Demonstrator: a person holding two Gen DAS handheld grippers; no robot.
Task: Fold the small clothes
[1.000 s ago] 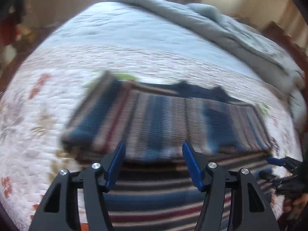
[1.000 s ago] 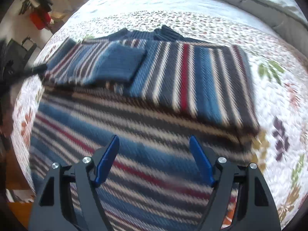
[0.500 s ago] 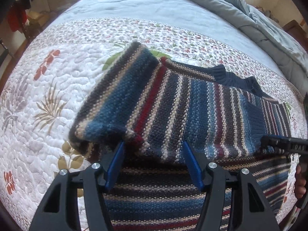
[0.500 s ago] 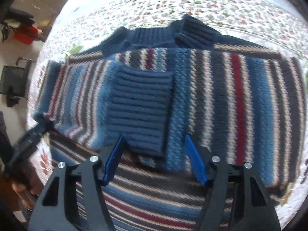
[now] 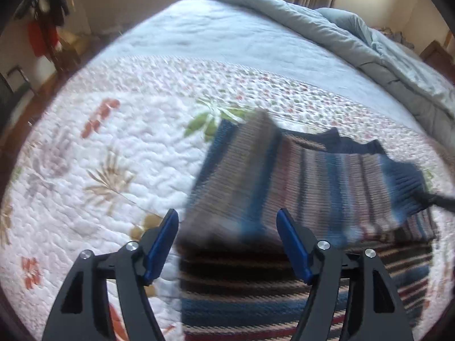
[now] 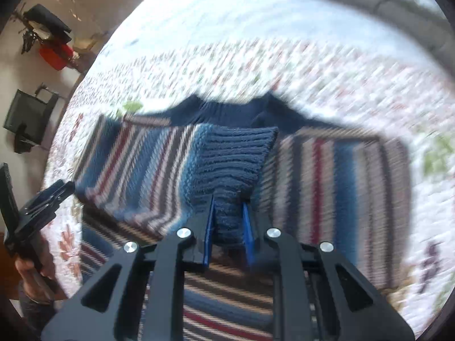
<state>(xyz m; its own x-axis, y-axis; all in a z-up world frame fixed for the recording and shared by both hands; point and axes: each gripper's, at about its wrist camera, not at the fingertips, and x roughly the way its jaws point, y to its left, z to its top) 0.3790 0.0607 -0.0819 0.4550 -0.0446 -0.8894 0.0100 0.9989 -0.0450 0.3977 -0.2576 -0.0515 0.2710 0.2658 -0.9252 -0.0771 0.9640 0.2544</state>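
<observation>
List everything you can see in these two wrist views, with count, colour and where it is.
striped sweater: one, blue, red, beige and dark stripes, partly folded on the quilt
ribbed cuff: one, navy, on the sweater's middle, its near end between the right jaws
quilt: one, white with floral print, covering the bed
duvet: one, grey-blue, bunched at the bed's far side
red object: one, by the wall; too blurred to name
left gripper: one, black with blue pads, jaws opening, nothing gripped
right gripper: one, black with blue pads, jaws closing on the cuff
hand: one, holding the left gripper
</observation>
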